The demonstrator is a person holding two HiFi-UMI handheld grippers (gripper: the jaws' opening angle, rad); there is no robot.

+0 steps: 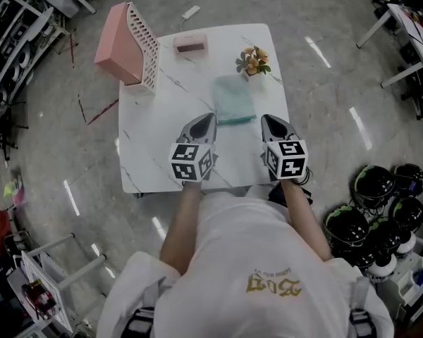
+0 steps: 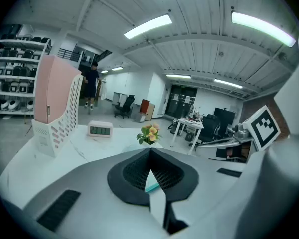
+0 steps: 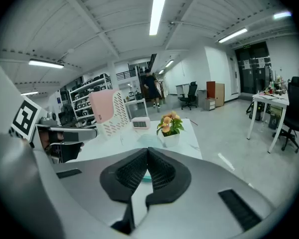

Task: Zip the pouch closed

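Pouch (image 1: pixel 234 98), flat pale-teal fabric, lying out on the white marble-look table (image 1: pixel 146 157), just short of the small white pot of orange flowers (image 1: pixel 253 62), with a darker, probably zip, edge on the near side. Can't tell from up here whether zipped yet. Left gripper (image 1: pixel 209 118) and right gripper (image 1: pixel 266 120) hovering off the surface either side of that near edge, both with jaws pressed together on nothing. So, probably: spread both first, drop low, pin one end of the fabric with one, pinch only the slider tab with the other, then pull straight along the teeth. No lifting, or risk bunching the cloth.
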